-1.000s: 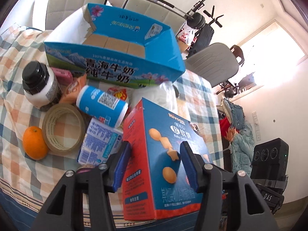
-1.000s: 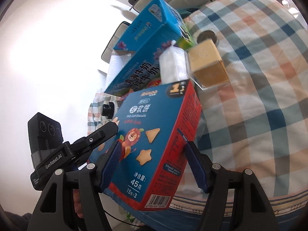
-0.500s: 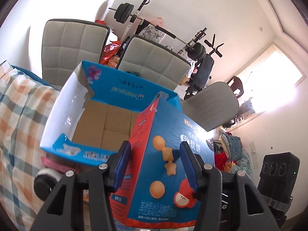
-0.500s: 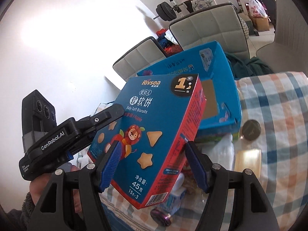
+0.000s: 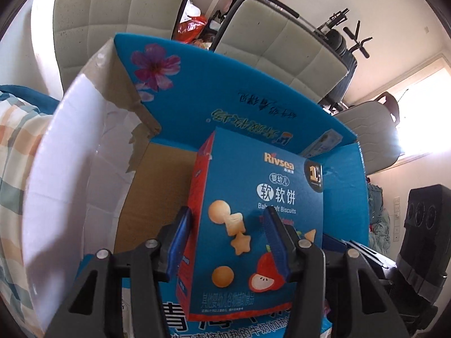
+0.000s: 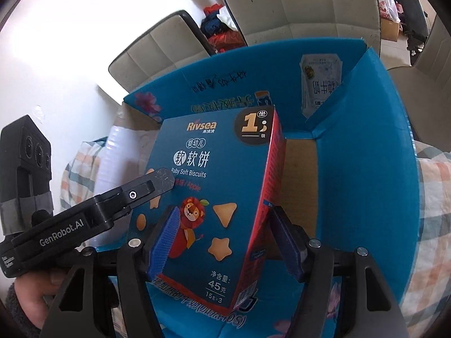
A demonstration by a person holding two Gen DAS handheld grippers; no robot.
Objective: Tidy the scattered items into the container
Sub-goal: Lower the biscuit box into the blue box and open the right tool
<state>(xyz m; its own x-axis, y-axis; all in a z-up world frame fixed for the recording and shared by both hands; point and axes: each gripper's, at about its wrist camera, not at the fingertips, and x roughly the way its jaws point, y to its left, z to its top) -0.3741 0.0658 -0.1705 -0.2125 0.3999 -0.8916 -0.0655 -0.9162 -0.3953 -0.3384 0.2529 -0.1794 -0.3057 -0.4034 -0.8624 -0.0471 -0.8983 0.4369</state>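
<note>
A blue and red Rivsea biscuit box (image 5: 253, 225) is held by both grippers at once. My left gripper (image 5: 228, 239) is shut on its edges; my right gripper (image 6: 225, 242) is shut on it from the other side. The box (image 6: 222, 186) hangs over the open mouth of a big blue milk carton (image 5: 225, 101) with a brown cardboard floor (image 5: 160, 186), the container. The left gripper's body (image 6: 84, 219) shows in the right wrist view, with the hand holding it. The carton's far wall (image 6: 253, 70) stands behind the box.
Padded grey chairs (image 5: 118, 14) stand behind the carton. The checked tablecloth (image 5: 14, 140) shows at the left and also in the right wrist view (image 6: 434, 197). A white flap (image 5: 62, 169) of the carton stands open at the left. Gym gear and a window lie beyond.
Both grippers have lifted the biscuit box from the table and carried it forward over the carton's opening. The scattered items on the table have dropped out of view.
</note>
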